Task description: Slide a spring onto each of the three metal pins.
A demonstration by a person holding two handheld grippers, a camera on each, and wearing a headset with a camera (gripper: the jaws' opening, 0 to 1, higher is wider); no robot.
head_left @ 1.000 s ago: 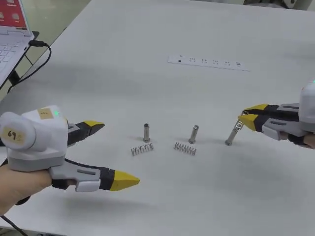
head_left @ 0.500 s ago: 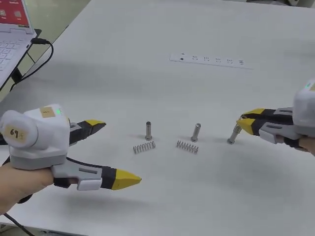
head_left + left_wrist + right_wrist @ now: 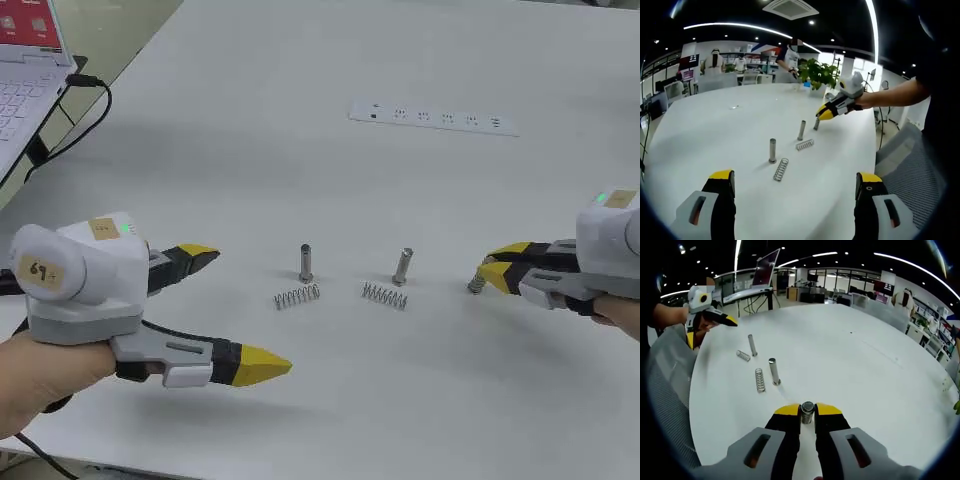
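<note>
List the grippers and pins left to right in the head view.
left gripper → left pin → middle pin → right pin, pinched at its top by the right gripper

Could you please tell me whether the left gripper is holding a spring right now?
No, the left gripper is wide open with nothing between its jaws, and it sits well short of the nearest loose spring.
</note>
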